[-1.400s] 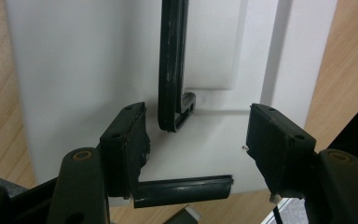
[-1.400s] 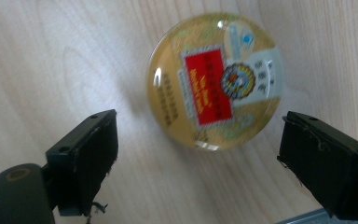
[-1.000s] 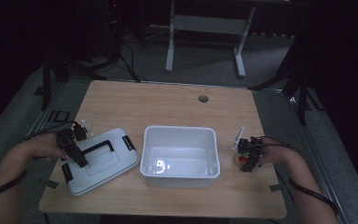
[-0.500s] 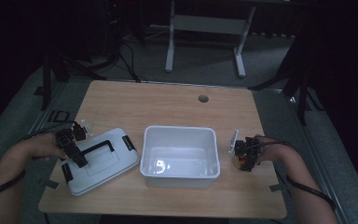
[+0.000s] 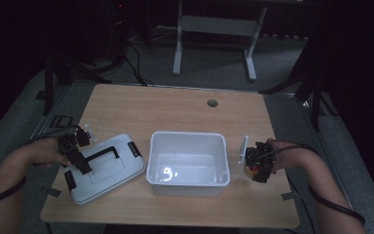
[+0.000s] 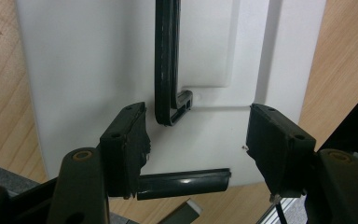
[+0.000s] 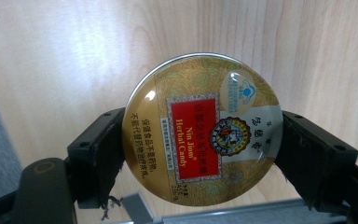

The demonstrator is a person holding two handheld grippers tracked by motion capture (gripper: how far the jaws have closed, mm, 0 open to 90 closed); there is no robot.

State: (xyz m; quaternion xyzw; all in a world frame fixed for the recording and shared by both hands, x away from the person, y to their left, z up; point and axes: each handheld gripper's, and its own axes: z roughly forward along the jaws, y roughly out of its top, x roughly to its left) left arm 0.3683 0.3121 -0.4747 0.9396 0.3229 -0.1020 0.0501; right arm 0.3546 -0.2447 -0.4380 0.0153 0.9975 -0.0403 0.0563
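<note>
right gripper (image 7: 200, 154) clamps round candy tin (image 7: 204, 128); left gripper (image 6: 196, 140) gapes over lid (image 6: 98, 70).

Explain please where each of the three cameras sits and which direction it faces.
High view: above the person's side, facing forward and down on the table; both forearms show.
Left gripper view: on the left gripper, facing the white lid; open jaws.
Right gripper view: on the right gripper, jaws gripping the candy tin.
Shared: the lid also shows from above.

Round gold candy tin (image 7: 205, 128) in tongs
</note>
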